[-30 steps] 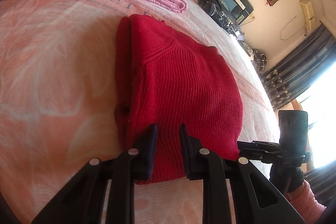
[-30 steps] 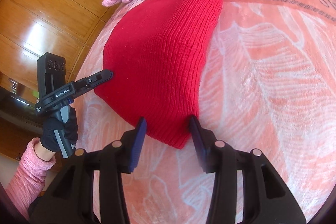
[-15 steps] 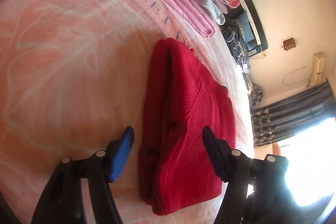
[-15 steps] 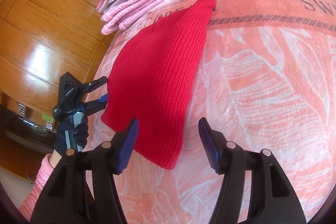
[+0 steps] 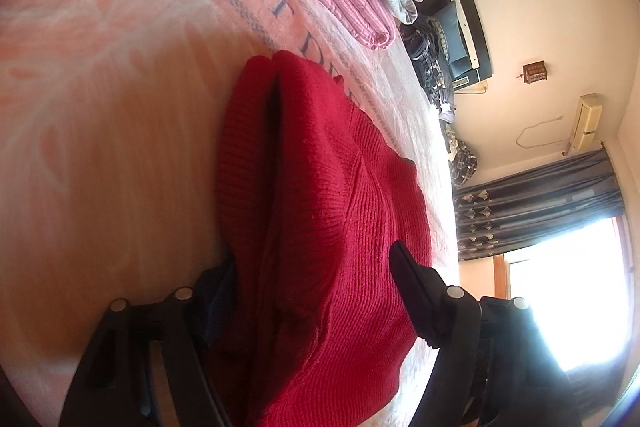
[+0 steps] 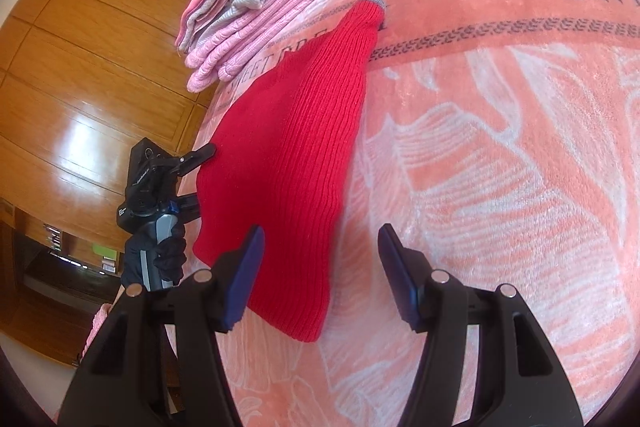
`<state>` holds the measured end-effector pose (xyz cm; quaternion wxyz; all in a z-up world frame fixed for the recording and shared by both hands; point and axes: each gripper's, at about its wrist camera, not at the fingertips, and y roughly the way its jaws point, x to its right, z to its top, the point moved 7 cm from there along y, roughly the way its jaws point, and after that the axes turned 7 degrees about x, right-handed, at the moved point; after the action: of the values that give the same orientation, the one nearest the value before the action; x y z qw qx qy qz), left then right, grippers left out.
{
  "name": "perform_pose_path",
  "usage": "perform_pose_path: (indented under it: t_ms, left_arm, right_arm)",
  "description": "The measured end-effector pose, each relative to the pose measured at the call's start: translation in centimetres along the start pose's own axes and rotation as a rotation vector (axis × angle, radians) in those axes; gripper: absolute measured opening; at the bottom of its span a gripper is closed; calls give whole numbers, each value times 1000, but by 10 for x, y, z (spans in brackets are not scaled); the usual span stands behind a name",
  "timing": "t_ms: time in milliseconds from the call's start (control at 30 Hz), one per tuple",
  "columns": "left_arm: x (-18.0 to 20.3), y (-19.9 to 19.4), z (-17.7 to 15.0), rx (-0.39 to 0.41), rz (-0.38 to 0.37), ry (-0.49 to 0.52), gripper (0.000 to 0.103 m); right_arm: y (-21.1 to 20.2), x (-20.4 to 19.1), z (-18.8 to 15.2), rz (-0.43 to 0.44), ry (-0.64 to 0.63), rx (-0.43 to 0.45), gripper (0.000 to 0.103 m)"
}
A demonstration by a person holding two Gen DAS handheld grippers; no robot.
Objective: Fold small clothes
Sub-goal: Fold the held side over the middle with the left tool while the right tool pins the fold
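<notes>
Left gripper [image 5: 316,291], jaws spread, straddles the folded red sweater's [image 6: 288,163] near edge. Right gripper [image 6: 320,267] hangs spread over its corner, bare pink blanket [image 6: 500,167] alongside.

The bed's blanket [image 6: 500,155] lies bare right of the red sweater [image 6: 288,163], giving the right claw [image 6: 320,267], jaws spread wide, open room. Far left, the stack of folded clothes [image 6: 272,7] blocks the way just beyond the sweater. The left claw [image 6: 200,175] crowds the sweater's left edge.
</notes>
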<state>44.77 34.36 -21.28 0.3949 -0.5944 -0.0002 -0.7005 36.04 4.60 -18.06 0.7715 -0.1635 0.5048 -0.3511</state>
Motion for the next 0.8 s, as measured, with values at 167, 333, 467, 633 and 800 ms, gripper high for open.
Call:
perform_pose_path:
  t_ms: [167, 333, 467, 633, 800]
  left_arm:
    - [9, 13, -8, -36, -24, 53, 69]
    - [-6, 7, -3, -32, -57, -25, 46]
    - [-3, 15, 0, -37, -35, -4, 47]
    - [0, 23, 1, -36, -21, 29, 48]
    - [1, 22, 2, -14, -36, 34, 41]
  right_arm:
    - [3, 12, 7, 4, 41, 2, 66]
    - [9, 19, 17, 61, 120, 8, 69]
    - [20, 13, 28, 89, 129, 13, 71]
    - [54, -9, 30, 156, 92, -23, 70]
    - [59, -16, 28, 115, 42, 6, 43]
